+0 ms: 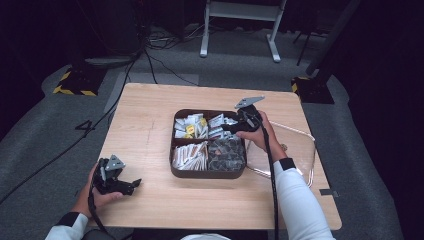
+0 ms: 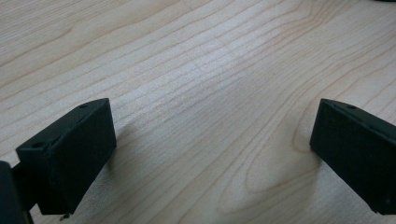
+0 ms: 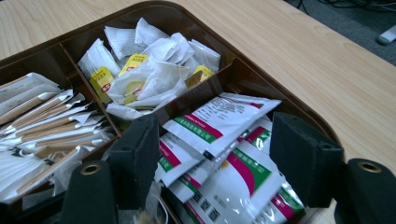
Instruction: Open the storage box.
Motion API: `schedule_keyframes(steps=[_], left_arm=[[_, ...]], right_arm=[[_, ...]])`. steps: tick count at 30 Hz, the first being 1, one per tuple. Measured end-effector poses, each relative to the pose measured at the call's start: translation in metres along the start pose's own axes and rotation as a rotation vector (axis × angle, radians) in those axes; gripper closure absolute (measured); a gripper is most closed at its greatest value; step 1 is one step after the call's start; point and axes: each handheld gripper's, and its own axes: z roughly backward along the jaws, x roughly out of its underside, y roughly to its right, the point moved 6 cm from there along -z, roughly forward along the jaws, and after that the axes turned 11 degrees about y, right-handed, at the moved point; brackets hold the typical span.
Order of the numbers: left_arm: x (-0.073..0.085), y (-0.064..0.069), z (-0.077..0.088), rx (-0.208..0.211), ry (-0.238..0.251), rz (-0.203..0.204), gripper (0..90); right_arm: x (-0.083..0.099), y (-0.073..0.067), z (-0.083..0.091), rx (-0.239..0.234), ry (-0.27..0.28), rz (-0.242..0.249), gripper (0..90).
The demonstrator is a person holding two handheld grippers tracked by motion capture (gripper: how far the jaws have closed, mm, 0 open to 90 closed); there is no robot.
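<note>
The table is taking up most of the scene, pale wood with dark floor around it, and near its middle a brown tray is sitting, split into four compartments. A clear wire-edged frame is lying just to the tray's right, under the person's sleeve. The right gripper is hanging over the tray's far right compartment, where the sachets with red and green bands are lying in a loose overlapping heap; its jaws are standing fairly wide, astride the top sachet, pads not pressing on it. Next door, the tea bags with yellow tags are piling against the divider, and the paper sticks are filling the near left compartment in the high view. The left gripper is resting at the table's near left corner, well apart from the tray, jaws spread wide over bare wood and holding nothing. To my eye the trouble is waiting in that heap: the sachets are slick and layered, so a closing pinch may be catching two at once, or sliding off a flat face. The inner jaw is also sitting close to the divider and could be snagging it or nudging the tray, which nothing is steadying.
</note>
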Motion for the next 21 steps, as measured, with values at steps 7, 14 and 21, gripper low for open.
schedule_keyframes(steps=[7,14,21], left_arm=[[0.0,0.0,0.0,0.0,0.0,0.0,0.5],[0.0,0.0,0.0,0.0,0.0,0.0,0.5],[0.0,0.0,0.0,0.0,0.0,0.0,0.5]], right_arm=[[0.0,-0.006,-0.023,-0.006,-0.042,0.006,35.7],[0.0,-0.002,-0.036,0.009,-0.071,-0.027,34.2],[0.006,0.004,-0.05,0.042,-0.113,-0.042,32.8]])
